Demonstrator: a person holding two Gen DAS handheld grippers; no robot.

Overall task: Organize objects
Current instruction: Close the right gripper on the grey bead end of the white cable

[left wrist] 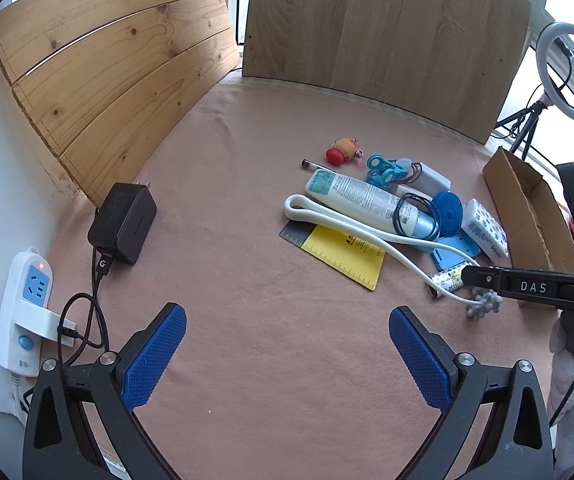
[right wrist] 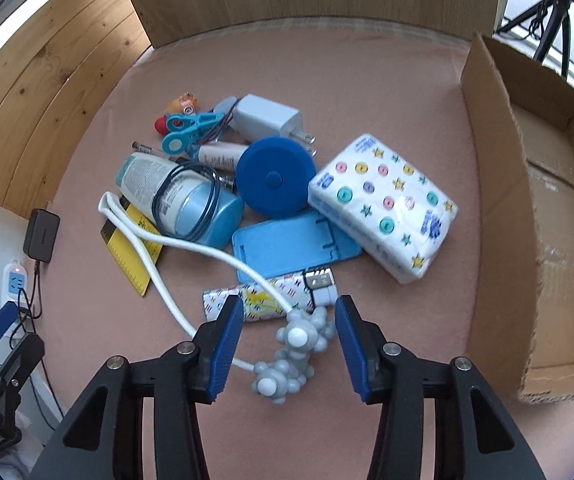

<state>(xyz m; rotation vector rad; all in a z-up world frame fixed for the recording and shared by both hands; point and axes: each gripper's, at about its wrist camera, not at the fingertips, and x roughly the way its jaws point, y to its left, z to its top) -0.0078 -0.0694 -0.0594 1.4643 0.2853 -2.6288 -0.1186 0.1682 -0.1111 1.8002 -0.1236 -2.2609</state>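
Clearly the right hand-held gripper [right wrist: 289, 334] stood spread around the grey knobbly massager head [right wrist: 299, 338], its white cord [right wrist: 147, 256] trailing left; the left hand-held gripper [left wrist: 287, 354], also spread, was well apart.

Pink felt cloth [left wrist: 247, 240] covers the table. Far edge: two wooden boards stand upright, a knotty pine one [left wrist: 119, 80] at far left and a smoother pale one [left wrist: 387, 40] to its right. Near left: white power strip [left wrist: 23, 312] with red indicator lit, black charger brick [left wrist: 123, 222] lying just beyond it, black cable between them. Far right: ring light [left wrist: 571, 72] on a tripod, off the table.
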